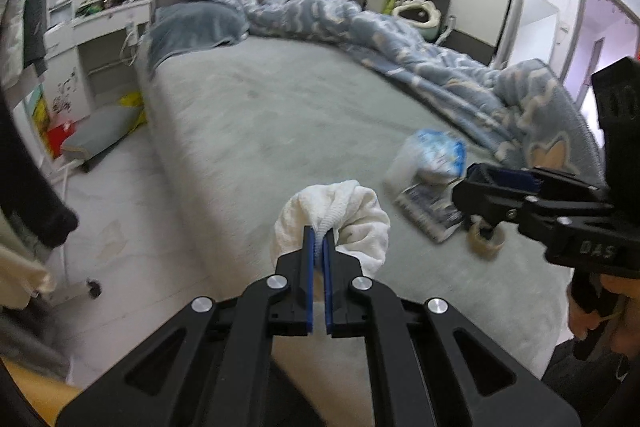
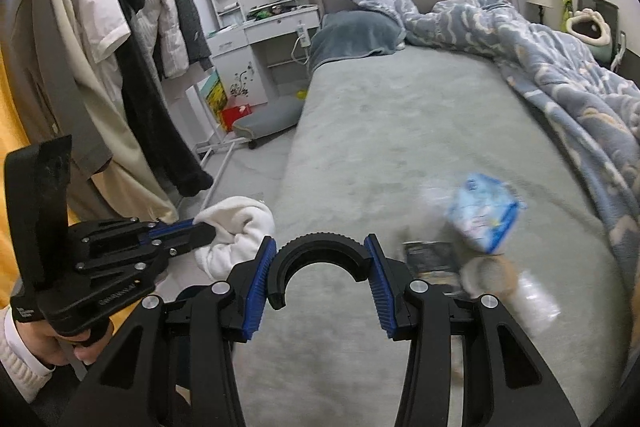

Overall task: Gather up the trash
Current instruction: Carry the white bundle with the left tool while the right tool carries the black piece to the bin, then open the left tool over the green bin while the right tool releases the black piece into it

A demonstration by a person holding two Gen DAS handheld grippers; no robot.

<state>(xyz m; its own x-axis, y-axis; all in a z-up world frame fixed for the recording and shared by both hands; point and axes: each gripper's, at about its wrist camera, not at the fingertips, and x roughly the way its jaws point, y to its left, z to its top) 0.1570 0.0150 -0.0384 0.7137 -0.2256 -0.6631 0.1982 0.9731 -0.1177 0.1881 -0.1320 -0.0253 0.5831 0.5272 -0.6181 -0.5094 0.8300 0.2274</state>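
My left gripper (image 1: 319, 241) is shut on a crumpled white cloth (image 1: 352, 217) and holds it above the bed's near left edge; the cloth also shows in the right wrist view (image 2: 236, 231). My right gripper (image 2: 322, 259) is shut on a black half-ring piece (image 2: 320, 247), pinched between its blue pads. It also shows in the left wrist view (image 1: 476, 187). On the bed lie a blue and white plastic packet (image 2: 486, 211), a dark flat wrapper (image 2: 430, 259), a tape roll (image 2: 486, 273) and a clear blurred item (image 2: 534, 301).
The grey bed (image 2: 400, 131) carries a rumpled blue duvet (image 2: 560, 67) along its right side and a pillow at the head. Clothes hang on a rack (image 2: 120, 67) at left. A white dresser (image 2: 256, 39) and a grey floor cushion (image 2: 268, 119) stand beside the bed.
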